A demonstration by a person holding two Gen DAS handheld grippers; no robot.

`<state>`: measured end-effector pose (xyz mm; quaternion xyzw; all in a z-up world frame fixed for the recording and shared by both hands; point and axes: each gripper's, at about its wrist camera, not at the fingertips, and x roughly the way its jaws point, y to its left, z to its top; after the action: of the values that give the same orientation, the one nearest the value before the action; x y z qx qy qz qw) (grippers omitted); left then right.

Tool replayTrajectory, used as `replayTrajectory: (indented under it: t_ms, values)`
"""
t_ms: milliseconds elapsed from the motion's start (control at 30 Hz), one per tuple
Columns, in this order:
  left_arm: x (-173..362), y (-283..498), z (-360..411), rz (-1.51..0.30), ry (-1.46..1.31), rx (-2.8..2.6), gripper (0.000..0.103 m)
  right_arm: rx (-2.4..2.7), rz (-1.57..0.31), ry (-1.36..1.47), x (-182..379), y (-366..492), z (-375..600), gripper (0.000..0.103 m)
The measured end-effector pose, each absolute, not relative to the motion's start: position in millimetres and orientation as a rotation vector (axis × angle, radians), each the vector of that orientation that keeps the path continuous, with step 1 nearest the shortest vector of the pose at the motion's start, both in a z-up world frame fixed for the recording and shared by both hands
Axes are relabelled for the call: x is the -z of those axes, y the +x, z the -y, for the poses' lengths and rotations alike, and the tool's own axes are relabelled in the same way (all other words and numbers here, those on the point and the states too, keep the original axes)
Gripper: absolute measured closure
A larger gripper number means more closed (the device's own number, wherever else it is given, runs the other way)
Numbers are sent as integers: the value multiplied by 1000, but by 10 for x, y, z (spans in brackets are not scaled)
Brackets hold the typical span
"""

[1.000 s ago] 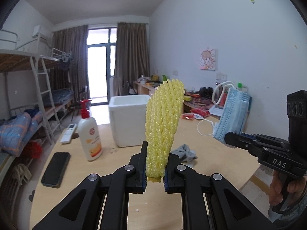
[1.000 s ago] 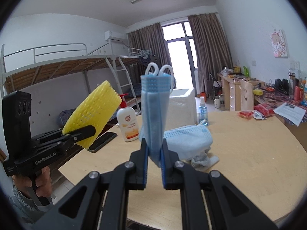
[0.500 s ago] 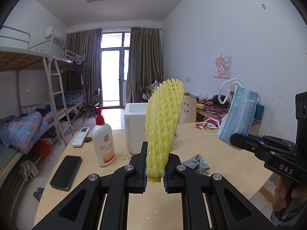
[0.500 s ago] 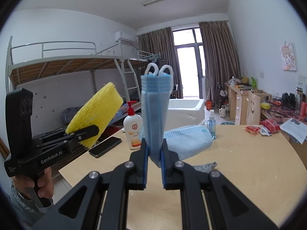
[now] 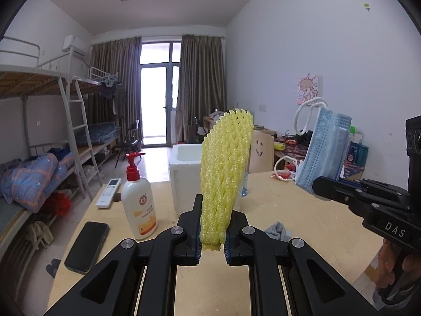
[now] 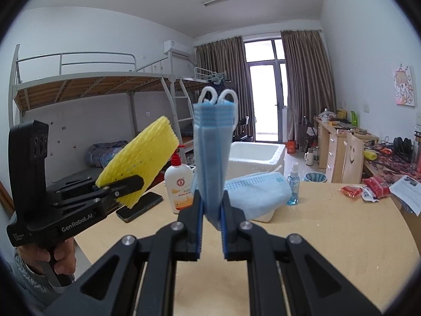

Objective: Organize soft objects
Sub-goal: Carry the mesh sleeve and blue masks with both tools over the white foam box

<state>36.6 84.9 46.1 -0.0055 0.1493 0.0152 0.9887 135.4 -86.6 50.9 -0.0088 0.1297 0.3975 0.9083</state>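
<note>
Holding both soft items aloft over the table [image 5: 302, 210]: left claw [image 5: 212, 239] clenched on yellow foam net sleeve [image 5: 223, 179], right claw [image 6: 211, 226] on folded blue face-mask stack [image 6: 211, 158]. Both v. light, squashy; pinched at bottom edges, w/ tops free to flop.

Soft window daylight, sharp, fisheye-warped edges

Both wrist views face window end, low over shared table [image 5: 276, 205], side by side.

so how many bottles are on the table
2: a white pump bottle left of the foam box, a small blue spray bottle to its right. Others may be hidden.
</note>
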Motion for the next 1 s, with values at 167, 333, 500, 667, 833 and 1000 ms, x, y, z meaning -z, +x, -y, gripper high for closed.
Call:
replayTrajectory:
  t_ms: [167,333,500,667,833,1000]
  values:
    - [-516,505,-889,-307,-22,-39,90,-820,-265,-26,-598,1447,813,89]
    - [-587,647,-921,-311,-24,-41,90,-820,-271,-32,-696,1574,739,89]
    - [-691,789,-960,-311,-27,-48,90,-824,-270,-33,-812,1703,675,89]
    - [-801,936,-988,-306,-27,-52,90,-819,-262,-40,-909,1779,606,89]
    - [-888,1024,-1005,-291,-24,-50,90,-822,-255,-45,-995,1854,545,89]
    - [-973,1144,-1004,-291,-19,-40,90,-823,-256,-50,-1060,1964,465,89]
